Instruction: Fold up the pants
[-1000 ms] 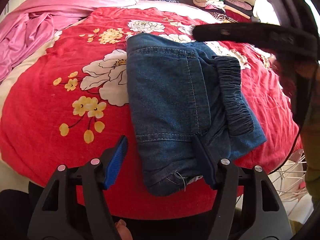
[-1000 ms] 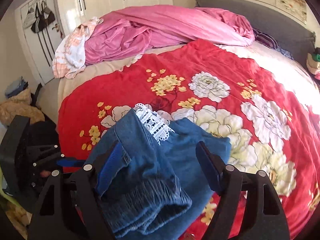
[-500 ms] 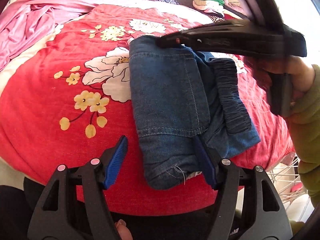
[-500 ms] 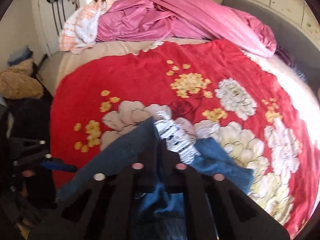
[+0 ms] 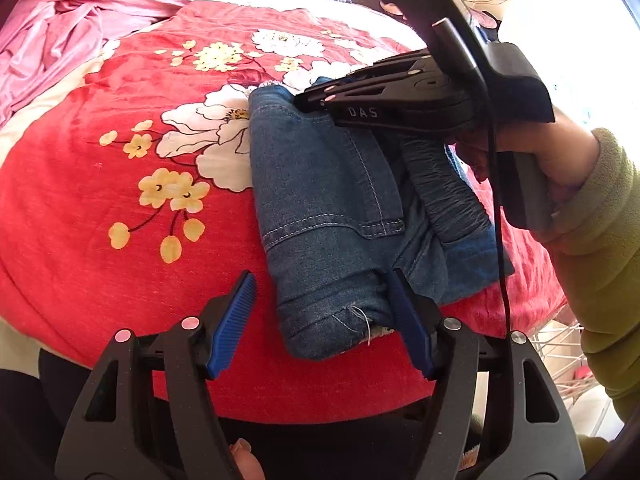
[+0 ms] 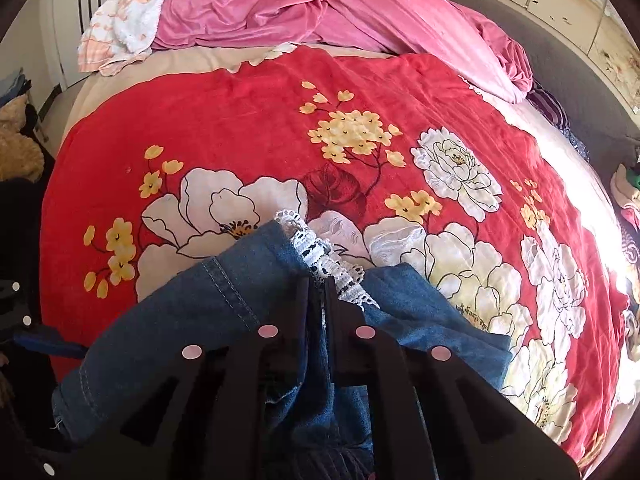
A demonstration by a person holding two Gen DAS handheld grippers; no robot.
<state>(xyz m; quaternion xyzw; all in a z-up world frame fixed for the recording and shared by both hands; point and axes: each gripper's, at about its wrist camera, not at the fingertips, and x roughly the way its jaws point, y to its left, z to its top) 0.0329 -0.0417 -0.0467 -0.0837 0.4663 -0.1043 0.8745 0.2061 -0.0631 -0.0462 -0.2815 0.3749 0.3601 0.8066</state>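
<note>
The folded blue denim pants (image 5: 332, 208) lie on the red flowered blanket (image 5: 120, 200), elastic waistband to the right. My left gripper (image 5: 324, 316) is open, its blue pads on either side of the near folded end, with nothing held. My right gripper (image 5: 304, 102) rests on the far end of the pants. In the right wrist view that gripper (image 6: 324, 284) has its jaws together on the denim pants (image 6: 160, 340), beside a strip of white lace trim (image 6: 320, 252). How much cloth is pinched is hidden.
A pink quilt (image 6: 320, 12) is bunched at the head of the bed. A white wire basket (image 5: 560, 352) stands by the bed's right edge. Dark clutter and a beige bundle (image 6: 16, 152) sit on the floor at the left.
My right gripper came down from above the pants and its jaws closed on the far end of the denim. My left gripper stayed open at the near end.
</note>
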